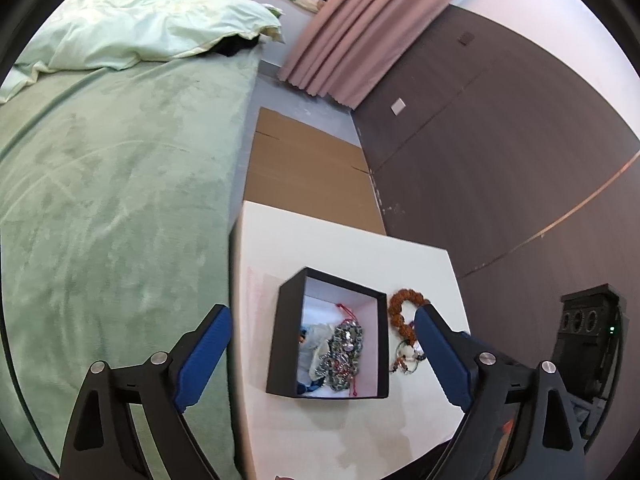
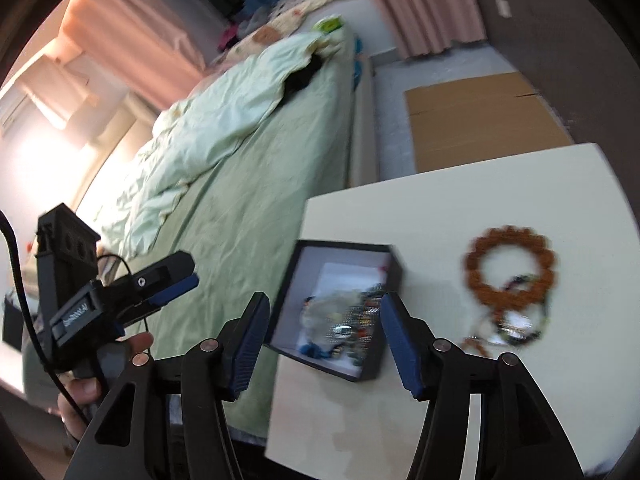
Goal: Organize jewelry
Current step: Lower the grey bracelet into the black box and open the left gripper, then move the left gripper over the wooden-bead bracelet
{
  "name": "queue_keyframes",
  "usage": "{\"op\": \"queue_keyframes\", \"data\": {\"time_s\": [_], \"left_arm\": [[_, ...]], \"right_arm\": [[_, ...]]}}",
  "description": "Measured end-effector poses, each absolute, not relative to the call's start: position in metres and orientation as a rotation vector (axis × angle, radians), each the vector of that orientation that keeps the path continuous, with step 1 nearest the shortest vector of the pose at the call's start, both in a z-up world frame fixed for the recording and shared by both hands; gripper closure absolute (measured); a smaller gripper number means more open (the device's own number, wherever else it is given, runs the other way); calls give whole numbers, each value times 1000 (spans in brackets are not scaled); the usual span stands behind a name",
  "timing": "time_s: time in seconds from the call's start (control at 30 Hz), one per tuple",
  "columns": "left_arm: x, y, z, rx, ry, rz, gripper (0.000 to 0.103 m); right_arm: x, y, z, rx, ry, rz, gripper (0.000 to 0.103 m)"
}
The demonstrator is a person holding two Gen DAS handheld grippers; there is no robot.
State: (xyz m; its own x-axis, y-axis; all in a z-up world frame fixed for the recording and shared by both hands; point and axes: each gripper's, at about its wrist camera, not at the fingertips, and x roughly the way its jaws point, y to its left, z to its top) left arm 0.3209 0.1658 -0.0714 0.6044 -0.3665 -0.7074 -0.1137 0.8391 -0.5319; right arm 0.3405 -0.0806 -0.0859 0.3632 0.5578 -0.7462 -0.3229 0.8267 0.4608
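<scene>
on the far left we saw the bed (image 1: 112,184) under its green sheet, with a pale quilt (image 1: 132,32) bunched at the head. in the right wrist view a hand (image 2: 86,388) at the left edge gripped the handle of the left gripper (image 2: 172,290), which stuck out over the bed. in its own view the left gripper (image 1: 322,322) had its blue pads (image 1: 204,356) spread wide, with nothing between them but air above the black box (image 1: 286,312). the box sat open on the white table (image 1: 340,244), near the table's bed-side edge, and inside it lay a heap of silvery beaded jewelry (image 1: 346,350) with a red cord and some pale and blue cloth. just beside the box's right wall, on the bare tabletop, lay a brown bead bracelet (image 1: 400,308), and a smaller ring of mixed beads (image 1: 406,358) overlapped its near side. the right gripper (image 2: 324,328) hung above the box with its jaws parted and empty; that view was blurred. beyond the table a flat sheet of cardboard (image 1: 304,164) lay on the floor by the dark wall (image 1: 500,160), and a pink curtain (image 1: 360,28) hung further back.
</scene>
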Motion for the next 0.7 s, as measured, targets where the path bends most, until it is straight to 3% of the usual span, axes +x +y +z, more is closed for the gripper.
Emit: {"op": "queue_keyframes", "data": {"time_s": [0.27, 0.33, 0.4, 0.43, 0.7], "left_arm": [[315, 125, -61, -481, 907, -231, 1], [313, 113, -57, -448, 892, -239, 1], [311, 102, -54, -419, 884, -248, 1], [311, 97, -53, -408, 883, -251, 1], [308, 57, -52, -350, 861, -296, 1]], "right_arm": [[305, -151, -87, 350, 991, 442, 41], [300, -164, -88, 365, 983, 428, 31], [295, -178, -89, 378, 975, 401, 11], [293, -188, -90, 382, 973, 388, 8], [281, -225, -93, 409, 950, 338, 5]]}}
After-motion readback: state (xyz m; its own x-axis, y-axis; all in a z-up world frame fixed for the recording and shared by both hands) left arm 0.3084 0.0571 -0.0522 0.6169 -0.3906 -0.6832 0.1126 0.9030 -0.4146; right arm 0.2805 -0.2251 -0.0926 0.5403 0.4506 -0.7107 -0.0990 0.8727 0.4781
